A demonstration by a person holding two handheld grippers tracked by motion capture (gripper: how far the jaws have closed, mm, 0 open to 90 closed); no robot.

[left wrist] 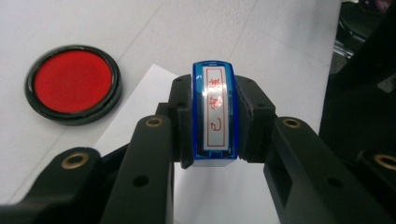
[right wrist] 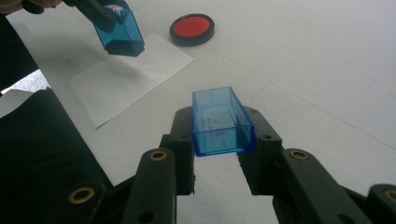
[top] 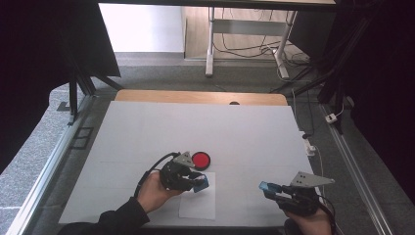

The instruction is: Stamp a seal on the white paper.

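My left hand-held gripper [top: 198, 183] pinches a stamp [left wrist: 215, 114] of clear blue plastic, a narrow oblong block whose glossy top label carries red characters inside a red frame; that label reads plainly in the left gripper view. In the right gripper view I see the same stamp from the side, with its tapered translucent body held just above a sheet of white paper [right wrist: 126, 77], not yet touching it as far as I can tell. My right hand-held gripper [right wrist: 217, 154] is pressed onto the stamp's cap [right wrist: 222, 122], an open, hollow box of the same blue see-through plastic, with faint scratches on its inner wall. The ink pad [left wrist: 73, 84] is a round, shallow black dish with a matte red face, lying on the table [top: 244, 132] just beyond the paper's far corner. The table's cover is smooth, flat and white. In the high view both grippers sit near the table's near edge, well apart, with the paper between them and closer to my left.
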